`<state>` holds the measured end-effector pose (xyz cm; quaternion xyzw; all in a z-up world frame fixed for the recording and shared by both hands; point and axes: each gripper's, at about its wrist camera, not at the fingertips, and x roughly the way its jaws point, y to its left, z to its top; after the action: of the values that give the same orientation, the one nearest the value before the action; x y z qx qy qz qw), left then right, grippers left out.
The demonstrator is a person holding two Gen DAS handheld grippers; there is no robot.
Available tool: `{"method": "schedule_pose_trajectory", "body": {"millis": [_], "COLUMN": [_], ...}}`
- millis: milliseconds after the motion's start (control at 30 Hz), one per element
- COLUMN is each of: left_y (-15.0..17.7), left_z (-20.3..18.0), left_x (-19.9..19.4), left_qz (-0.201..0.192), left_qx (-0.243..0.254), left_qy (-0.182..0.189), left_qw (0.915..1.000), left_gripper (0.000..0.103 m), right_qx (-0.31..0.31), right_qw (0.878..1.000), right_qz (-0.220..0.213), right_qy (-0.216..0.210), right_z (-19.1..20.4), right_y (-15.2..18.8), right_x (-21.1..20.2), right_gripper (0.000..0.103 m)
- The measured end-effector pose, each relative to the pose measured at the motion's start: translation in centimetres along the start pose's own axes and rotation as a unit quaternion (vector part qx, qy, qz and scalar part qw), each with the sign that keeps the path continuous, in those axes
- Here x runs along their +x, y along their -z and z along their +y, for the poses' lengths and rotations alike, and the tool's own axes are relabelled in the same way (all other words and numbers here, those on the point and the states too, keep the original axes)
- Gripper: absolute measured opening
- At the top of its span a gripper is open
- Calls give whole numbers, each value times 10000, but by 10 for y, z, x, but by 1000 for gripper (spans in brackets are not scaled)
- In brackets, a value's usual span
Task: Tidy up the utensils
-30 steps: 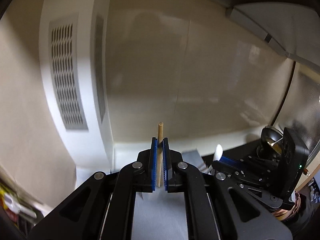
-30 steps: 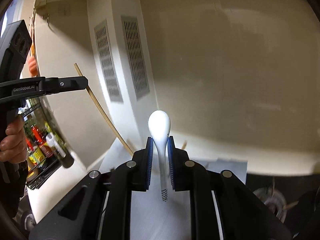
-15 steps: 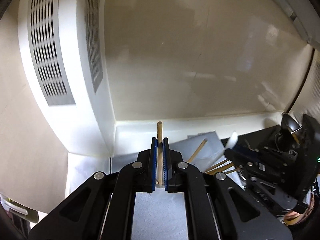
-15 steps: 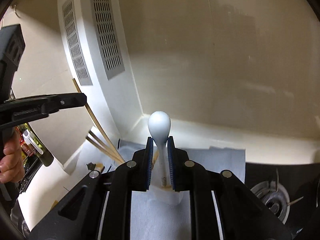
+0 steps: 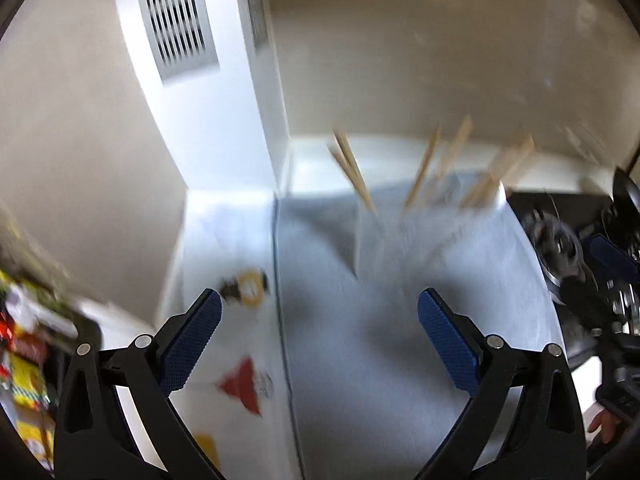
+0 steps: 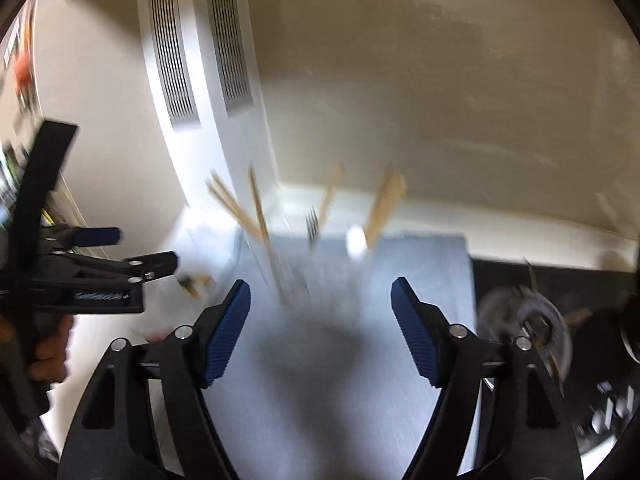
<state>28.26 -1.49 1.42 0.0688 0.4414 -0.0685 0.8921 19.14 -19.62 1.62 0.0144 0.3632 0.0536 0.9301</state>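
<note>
Both views are motion-blurred. A clear holder (image 5: 384, 236) stands on a grey mat (image 5: 400, 360), with several wooden chopsticks (image 5: 354, 172) sticking up out of it. In the right wrist view the same chopsticks (image 6: 256, 216), a fork (image 6: 313, 224) and a white spoon (image 6: 356, 242) stand in the holder (image 6: 304, 280). My left gripper (image 5: 318, 340) is open and empty, short of the holder. My right gripper (image 6: 320, 324) is open and empty, also short of it. The left gripper also shows at the left of the right wrist view (image 6: 132, 254).
A white pillar with vent grilles (image 5: 176, 32) rises at the back left. A black stove with a burner (image 6: 524, 320) lies to the right of the mat. Colourful packets (image 5: 24, 360) sit at the far left. A beige wall (image 6: 440, 80) closes the back.
Both grippers have opened and pulled back. The chopstick has left the left gripper and the white spoon has left the right gripper; the spoon now stands in the holder.
</note>
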Motion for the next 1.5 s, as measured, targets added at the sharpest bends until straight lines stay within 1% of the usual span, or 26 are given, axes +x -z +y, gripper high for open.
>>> {"method": "schedule_pose_trajectory", "body": {"millis": [67,167,233,433,700,867,967,1033,1067,1133,1233,1333,1500], "left_y": [10,20,25,25,28,28,28,29,28,28,28,28,28], "left_z": [-5,-9,-9,-14,-14,-16,-16,-17,-17,-16,-14,-12,-14], "left_x": [3,5,4,-5,-7,-9,-10,-9,-9,-9,-8,-7,-6], "left_qz": [38,62,5,-74,-91,-129,-126,-116,-103,-72,-63,-16,-38], "left_qx": [-41,-49,-25,-25,-40,-4,25,49,51,28,-53,-98,14], "left_qy": [12,66,-5,1,-40,-60,-80,-114,-113,-97,-95,-83,-153], "left_qw": [10000,9999,10000,10000,9999,9999,9999,9999,9999,9999,9999,9999,9999], "left_gripper": [96,96,96,96,96,96,96,96,96,96,96,96,96], "right_qx": [184,291,336,289,260,243,234,234,223,210,206,223,293], "right_qw": [9995,9985,9981,9982,9981,9982,9983,9984,9984,9985,9984,9982,9976], "right_qz": [271,466,525,528,548,546,536,523,523,515,514,537,591], "right_qy": [-37,18,31,46,49,50,39,7,-6,7,71,129,195], "right_z": [0,-3,-4,-2,0,0,1,1,2,3,3,2,-2], "right_y": [12,18,21,24,25,25,25,26,26,26,26,25,25], "right_x": [7,12,14,11,9,8,8,7,7,7,7,8,10], "right_gripper": [74,74,74,75,75,78,80,87,88,93,97,98,98]}}
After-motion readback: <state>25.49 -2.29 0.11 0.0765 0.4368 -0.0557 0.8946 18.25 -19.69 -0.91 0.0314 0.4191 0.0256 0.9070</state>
